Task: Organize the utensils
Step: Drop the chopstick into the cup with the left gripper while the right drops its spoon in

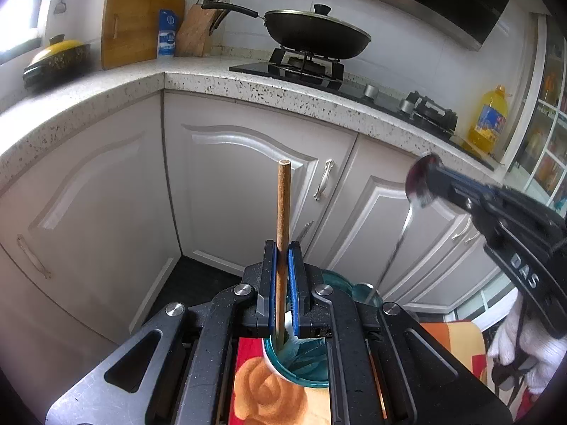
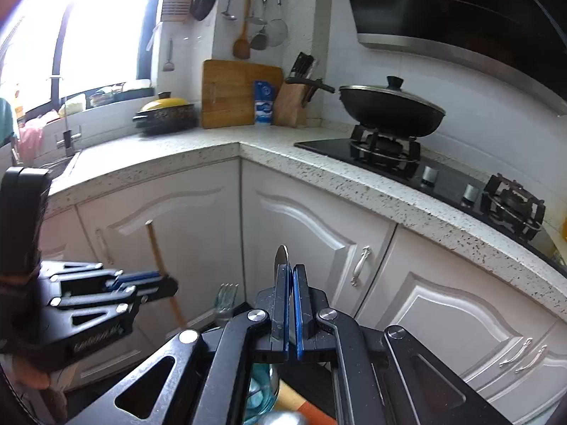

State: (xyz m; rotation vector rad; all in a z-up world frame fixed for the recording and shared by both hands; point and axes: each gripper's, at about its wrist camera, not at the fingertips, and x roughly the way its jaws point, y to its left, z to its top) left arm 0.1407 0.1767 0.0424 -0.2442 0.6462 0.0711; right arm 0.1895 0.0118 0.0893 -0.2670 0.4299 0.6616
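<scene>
My left gripper (image 1: 282,253) is shut on a wooden stick-like handle (image 1: 283,205) that stands upright, its lower end inside a teal cup (image 1: 283,364) below the jaws. My right gripper (image 2: 290,272) is shut on a metal spoon (image 2: 282,255), holding it by the bowl end; its thin handle (image 1: 393,248) hangs down toward the teal cup in the left wrist view. The right gripper shows at the right of the left wrist view (image 1: 430,173). The left gripper shows at the left of the right wrist view (image 2: 166,281), with the wooden handle (image 2: 156,248). A fork (image 2: 225,295) stands up beside it.
The cup stands on a cloth with an orange rose print (image 1: 269,396). White cabinet doors (image 1: 248,184) and a speckled counter (image 1: 248,86) lie ahead. On the counter are a lidded wok on a gas stove (image 1: 315,35), a knife block (image 1: 195,32), a cutting board (image 1: 138,24) and an oil bottle (image 1: 490,117).
</scene>
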